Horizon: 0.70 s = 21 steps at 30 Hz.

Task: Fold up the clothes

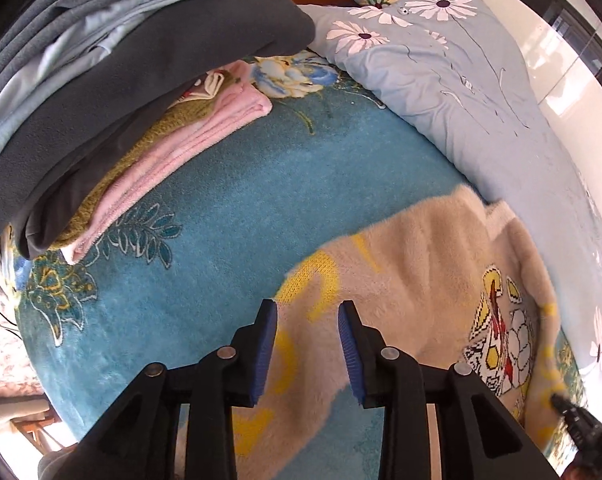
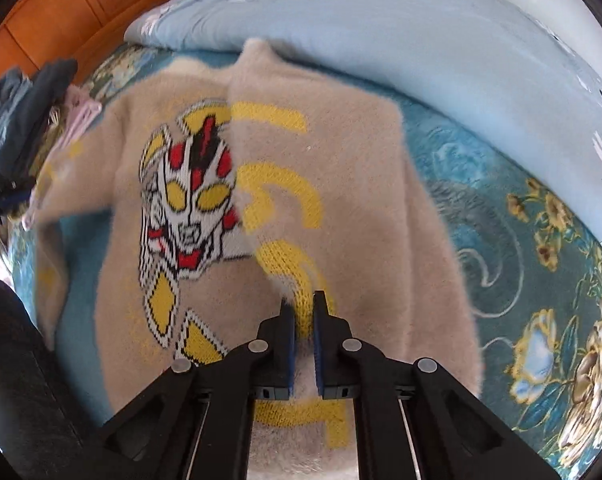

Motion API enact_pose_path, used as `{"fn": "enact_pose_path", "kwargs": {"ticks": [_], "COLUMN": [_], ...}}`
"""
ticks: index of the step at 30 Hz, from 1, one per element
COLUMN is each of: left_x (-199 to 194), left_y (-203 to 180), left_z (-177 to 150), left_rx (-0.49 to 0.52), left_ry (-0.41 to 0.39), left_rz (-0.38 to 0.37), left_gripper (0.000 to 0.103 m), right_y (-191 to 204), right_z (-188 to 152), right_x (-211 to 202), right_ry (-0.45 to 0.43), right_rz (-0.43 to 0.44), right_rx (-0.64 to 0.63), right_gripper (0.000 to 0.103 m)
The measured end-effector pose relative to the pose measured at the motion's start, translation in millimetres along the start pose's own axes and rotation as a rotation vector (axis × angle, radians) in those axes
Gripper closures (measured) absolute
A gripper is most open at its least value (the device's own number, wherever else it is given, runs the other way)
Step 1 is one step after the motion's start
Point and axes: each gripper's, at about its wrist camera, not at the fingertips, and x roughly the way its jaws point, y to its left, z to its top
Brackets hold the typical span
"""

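Observation:
A fluffy beige sweater (image 2: 341, 208) with yellow stripes and a red-and-white masked face (image 2: 189, 200) lies on the teal floral blanket (image 2: 501, 240). Its right sleeve is folded across the chest. My right gripper (image 2: 304, 300) is shut on the cuff end of that sleeve (image 2: 289, 272). In the left wrist view the sweater (image 1: 421, 264) lies to the right, and my left gripper (image 1: 308, 312) is open above its left edge, holding nothing. The tip of the right gripper (image 1: 573, 412) shows at the lower right there.
A pile of folded clothes (image 1: 121, 80), grey, light blue, pink and olive, sits at the left on the teal blanket (image 1: 221, 208). A light blue daisy-print quilt (image 1: 461, 80) lies along the far right side. A wooden headboard (image 2: 61, 8) is behind.

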Motion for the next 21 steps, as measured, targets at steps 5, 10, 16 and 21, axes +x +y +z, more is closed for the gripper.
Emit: {"fn": "enact_pose_path", "kwargs": {"ticks": [5, 10, 16, 21], "left_x": [-3, -1, 1, -4], "left_y": [17, 15, 14, 4], "left_z": [1, -10, -32, -51], "left_rx": [-0.108, -0.194, -0.406, -0.594], "left_ry": [0.01, 0.065, 0.134, 0.089], "left_rz": [-0.039, -0.071, -0.211, -0.329], "left_gripper": [0.064, 0.064, 0.064, 0.059], "right_y": [-61, -81, -102, -88], "right_z": [57, 124, 199, 184], "right_x": [-34, -20, -1, -9], "right_ry": [-0.112, -0.122, -0.136, -0.252], "right_rz": [-0.132, -0.249, -0.372, -0.417], "right_rx": [0.076, 0.122, 0.187, 0.198], "right_gripper": [0.096, 0.096, 0.094, 0.037]}}
